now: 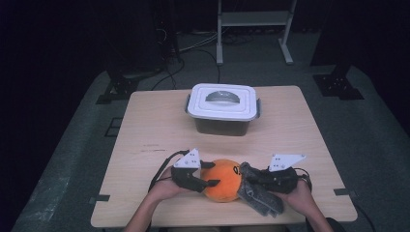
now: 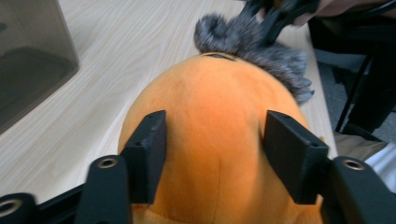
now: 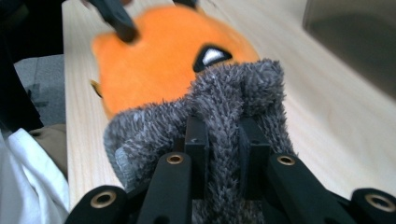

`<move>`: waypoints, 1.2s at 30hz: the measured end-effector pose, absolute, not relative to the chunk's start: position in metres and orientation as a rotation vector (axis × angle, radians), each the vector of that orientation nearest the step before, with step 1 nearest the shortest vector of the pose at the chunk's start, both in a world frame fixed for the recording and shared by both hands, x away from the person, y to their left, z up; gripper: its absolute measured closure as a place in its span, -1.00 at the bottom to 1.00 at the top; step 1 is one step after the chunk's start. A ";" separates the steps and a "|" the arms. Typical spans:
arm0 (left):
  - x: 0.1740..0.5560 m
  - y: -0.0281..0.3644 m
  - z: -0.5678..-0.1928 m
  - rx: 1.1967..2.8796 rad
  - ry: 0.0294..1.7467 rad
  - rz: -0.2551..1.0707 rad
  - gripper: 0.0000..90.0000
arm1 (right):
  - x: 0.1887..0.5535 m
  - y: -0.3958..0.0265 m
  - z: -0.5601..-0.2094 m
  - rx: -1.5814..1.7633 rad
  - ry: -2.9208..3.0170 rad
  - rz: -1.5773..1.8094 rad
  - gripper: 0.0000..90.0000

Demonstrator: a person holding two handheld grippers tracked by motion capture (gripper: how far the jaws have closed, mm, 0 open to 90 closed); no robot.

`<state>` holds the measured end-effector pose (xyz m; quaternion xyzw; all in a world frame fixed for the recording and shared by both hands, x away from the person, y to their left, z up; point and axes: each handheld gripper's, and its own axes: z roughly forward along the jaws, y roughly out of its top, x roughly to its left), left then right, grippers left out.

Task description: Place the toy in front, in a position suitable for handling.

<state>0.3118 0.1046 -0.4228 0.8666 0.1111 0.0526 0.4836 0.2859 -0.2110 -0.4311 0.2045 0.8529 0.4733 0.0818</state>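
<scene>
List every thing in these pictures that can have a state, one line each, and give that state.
Plastic box: upright on the table, white lid on, handle folded flat.
Orange plush toy: lying on the table near its front edge, between both grippers.
Grey furry part: bunched up, pinched.
Left gripper: jaws around the orange body, pads against its sides.
Right gripper: shut on the grey furry part.

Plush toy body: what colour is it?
Orange plush toy, with a grey fuzzy part; clearest in the left gripper view.
</scene>
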 end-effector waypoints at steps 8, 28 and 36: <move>0.311 0.102 -0.420 2.095 0.254 0.132 -0.13 | 0.282 -0.187 -0.422 0.454 2.543 1.462 0.70; 0.316 0.108 -0.425 2.084 0.286 0.096 -0.01 | 0.279 -0.179 -0.409 0.359 2.508 1.451 0.70; 0.318 0.109 -0.426 2.057 0.322 0.088 0.00 | 0.283 -0.190 -0.414 0.387 2.529 1.312 0.70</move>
